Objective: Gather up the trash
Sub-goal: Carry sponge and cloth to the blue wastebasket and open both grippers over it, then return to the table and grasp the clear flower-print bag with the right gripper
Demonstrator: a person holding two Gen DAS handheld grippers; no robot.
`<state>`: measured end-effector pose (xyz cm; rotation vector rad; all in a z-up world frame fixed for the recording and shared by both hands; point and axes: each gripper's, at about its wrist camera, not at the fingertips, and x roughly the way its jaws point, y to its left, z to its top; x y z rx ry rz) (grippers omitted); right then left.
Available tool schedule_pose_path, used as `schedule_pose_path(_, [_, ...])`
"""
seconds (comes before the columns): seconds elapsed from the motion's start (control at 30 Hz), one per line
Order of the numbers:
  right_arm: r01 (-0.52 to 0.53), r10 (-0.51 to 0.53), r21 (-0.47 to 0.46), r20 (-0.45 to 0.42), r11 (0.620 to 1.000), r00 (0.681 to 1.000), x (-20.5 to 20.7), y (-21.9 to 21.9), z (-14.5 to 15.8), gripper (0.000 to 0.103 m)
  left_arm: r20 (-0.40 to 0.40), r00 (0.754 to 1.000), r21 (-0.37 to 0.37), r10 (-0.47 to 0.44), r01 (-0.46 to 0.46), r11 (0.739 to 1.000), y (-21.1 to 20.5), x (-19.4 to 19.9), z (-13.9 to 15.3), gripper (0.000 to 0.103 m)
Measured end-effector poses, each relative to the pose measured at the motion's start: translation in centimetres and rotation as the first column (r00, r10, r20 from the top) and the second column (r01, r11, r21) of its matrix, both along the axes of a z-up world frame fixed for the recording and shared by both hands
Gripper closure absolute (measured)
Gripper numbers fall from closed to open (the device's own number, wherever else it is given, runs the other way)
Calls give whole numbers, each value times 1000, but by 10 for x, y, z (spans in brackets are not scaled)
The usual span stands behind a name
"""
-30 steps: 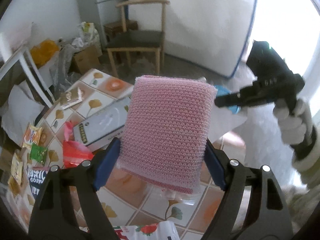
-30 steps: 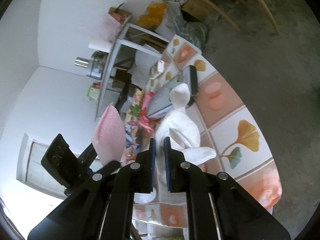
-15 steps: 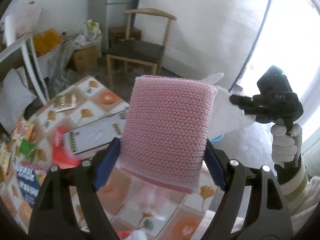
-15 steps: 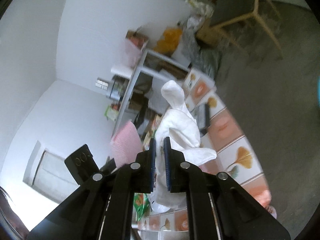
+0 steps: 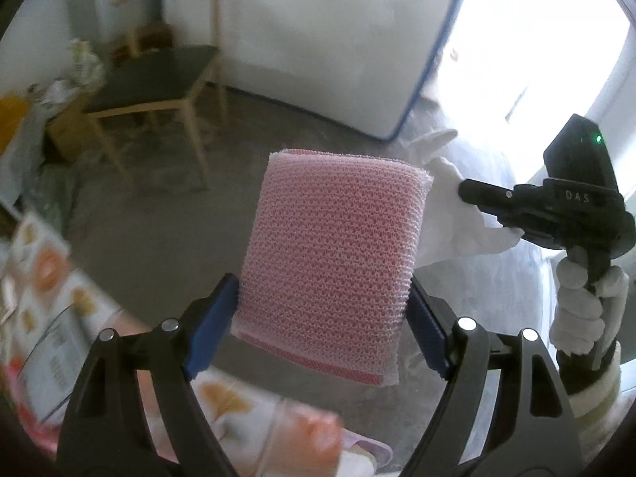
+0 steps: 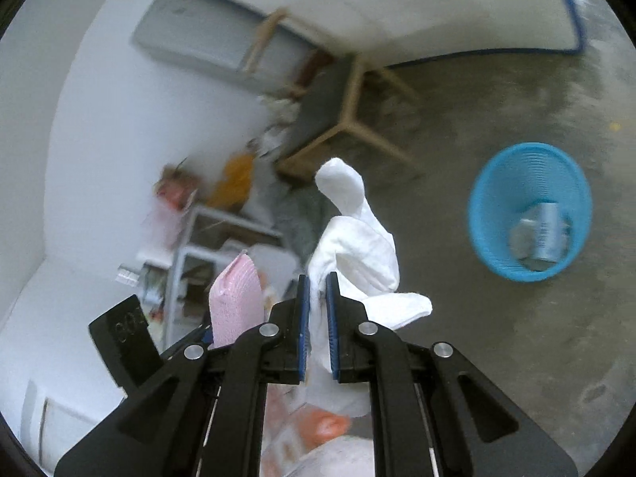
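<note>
pink mesh sponge (image 5: 332,258) is clamped upright in our left claw (image 5: 324,326), out over the concrete floor past the tiled surface (image 5: 254,429) edge. our right claw (image 6: 317,328) is pinched tight on a crumpled white tissue (image 6: 353,238). blue basket (image 6: 530,210) sits on the floor off to the right, some trash already inside.

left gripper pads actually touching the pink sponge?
Touching. The left wrist view shows the left gripper with both blue pads pressed against the sides of the pink sponge, which is held up clear of the floor with no gap at either pad.
</note>
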<state>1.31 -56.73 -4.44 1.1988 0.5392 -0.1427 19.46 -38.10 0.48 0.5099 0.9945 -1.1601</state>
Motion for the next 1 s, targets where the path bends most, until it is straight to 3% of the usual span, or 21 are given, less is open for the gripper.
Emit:
schedule_pose_path(0.17, [77, -74, 28, -98, 997, 992, -6, -44, -49, 94, -31, 999, 70, -34, 36, 997, -84, -10, -59, 25])
schedule_pose_path(0.3, [133, -126, 42, -150, 990, 981, 2, -81, -90, 91, -14, 1000, 71, -14, 15, 997, -129, -10, -94, 21])
schedule_pose_path(0.33, [143, -134, 40, -166, 989, 977, 6, -89, -101, 85, -10, 1000, 67, 1, -1, 998, -139, -9, -102, 20])
schedule_pose_path(0.37, [151, -142, 37, -178, 988, 974, 7, -96, -109, 65, -18, 999, 61, 28, -27, 998, -149, -4, -110, 19])
schedule_pose_path(0.4, [167, -157, 32, -198, 985, 968, 9, -101, -119, 55, -27, 999, 62, 46, -44, 997, -155, -3, -116, 19])
schedule_pose_path(0.53, [225, -220, -14, -263, 974, 939, 9, -117, -147, 51, -86, 990, 71, 115, -109, 992, -171, 12, -130, 19])
schedule_pose_path(0.67, [246, -243, -20, -244, 969, 939, -3, -113, -145, 51, -53, 994, 37, 99, -97, 995, -162, 7, -117, 19])
schedule_pose_path(0.77, [232, -255, -121, -236, 965, 938, -15, -99, -125, 51, -60, 994, -34, 90, -92, 995, -141, -1, -91, 19])
schedule_pose_path(0.83, [202, -250, -215, -228, 956, 941, -23, -84, -103, 50, -20, 997, -104, 75, -77, 992, -115, -13, -59, 19])
schedule_pose_path(0.93, [158, -247, -370, -208, 915, 946, -39, -53, -68, 33, 33, 998, -193, 56, -49, 980, -69, -35, -17, 19])
schedule_pose_path(1.0, [130, -251, -479, -198, 868, 948, -50, -28, -45, 22, 72, 996, -245, 60, -41, 969, -28, -53, 10, 19])
